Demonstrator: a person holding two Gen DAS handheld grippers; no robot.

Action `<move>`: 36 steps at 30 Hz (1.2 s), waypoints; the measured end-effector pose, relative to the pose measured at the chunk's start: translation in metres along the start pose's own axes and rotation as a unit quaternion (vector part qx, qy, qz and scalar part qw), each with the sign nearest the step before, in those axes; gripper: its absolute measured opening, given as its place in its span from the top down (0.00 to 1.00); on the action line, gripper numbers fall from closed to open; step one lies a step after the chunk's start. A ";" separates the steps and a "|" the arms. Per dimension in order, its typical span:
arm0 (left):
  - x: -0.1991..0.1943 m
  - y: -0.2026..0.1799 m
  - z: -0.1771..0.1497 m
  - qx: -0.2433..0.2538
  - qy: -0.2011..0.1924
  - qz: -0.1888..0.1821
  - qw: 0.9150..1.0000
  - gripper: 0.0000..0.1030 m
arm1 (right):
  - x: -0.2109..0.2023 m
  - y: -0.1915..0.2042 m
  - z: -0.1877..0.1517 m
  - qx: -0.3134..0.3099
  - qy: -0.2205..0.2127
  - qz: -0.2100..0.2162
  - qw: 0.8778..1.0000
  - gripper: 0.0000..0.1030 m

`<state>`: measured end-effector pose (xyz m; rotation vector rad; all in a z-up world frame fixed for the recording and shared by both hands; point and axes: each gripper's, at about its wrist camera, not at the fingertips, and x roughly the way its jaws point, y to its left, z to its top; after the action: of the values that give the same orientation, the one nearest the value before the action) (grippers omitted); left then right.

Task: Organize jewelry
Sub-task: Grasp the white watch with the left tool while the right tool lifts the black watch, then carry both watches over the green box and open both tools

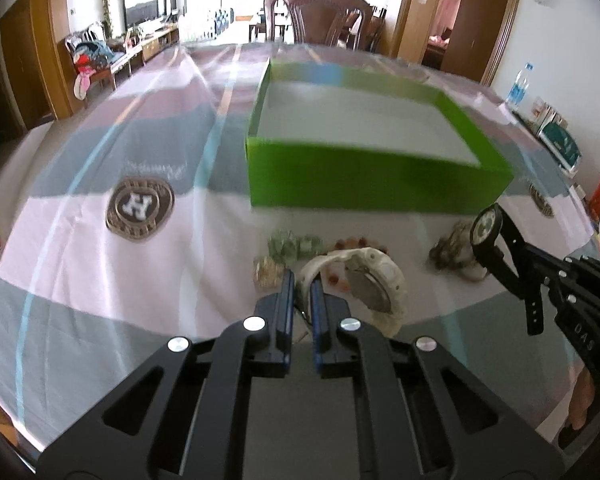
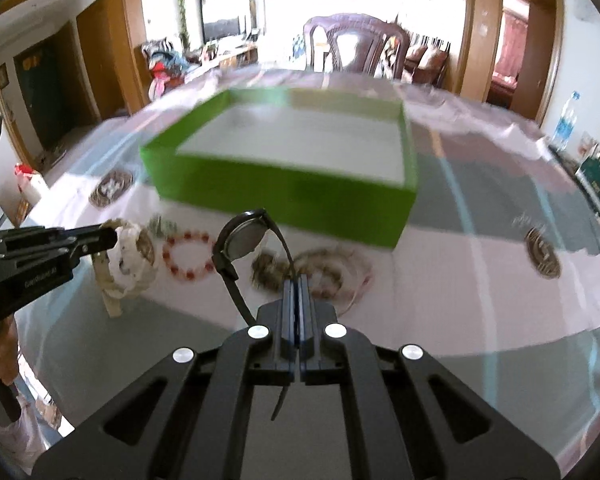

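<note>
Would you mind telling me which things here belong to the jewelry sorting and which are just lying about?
Part of the job:
- open green cardboard box
- white plastic wristwatch, in the left gripper
- black strap wristwatch, in the right gripper
- red bead bracelet
- pale green bead bracelet

Just lying about:
- clear plastic water bottle
- dark wooden chair

Green box (image 1: 372, 176); white watch (image 1: 364, 280); black watch (image 2: 240, 240).
</note>
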<state>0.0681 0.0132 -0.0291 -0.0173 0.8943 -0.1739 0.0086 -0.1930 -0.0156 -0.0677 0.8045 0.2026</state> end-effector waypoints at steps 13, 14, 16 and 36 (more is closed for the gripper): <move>-0.009 -0.011 0.105 0.003 -0.078 -0.002 0.997 0.92 | 0.003 -0.013 0.088 -0.007 -0.087 -0.065 0.994 0.98; 0.001 -0.011 0.113 0.002 -0.071 -0.002 0.997 0.92 | 0.014 -0.015 0.093 -0.006 -0.079 -0.067 0.995 0.98; 0.025 -0.009 0.128 -0.006 -0.051 0.004 0.999 0.92 | 0.039 -0.019 0.102 -0.001 -0.055 -0.071 0.996 0.98; 0.016 0.039 0.050 -0.045 -0.038 0.076 0.995 0.61 | 0.019 -0.058 0.025 0.059 -0.007 -0.051 0.997 0.63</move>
<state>0.1228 0.0465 -0.0139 -0.0384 0.8238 0.0093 0.0509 -0.2434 -0.0126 0.0038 0.7953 0.0584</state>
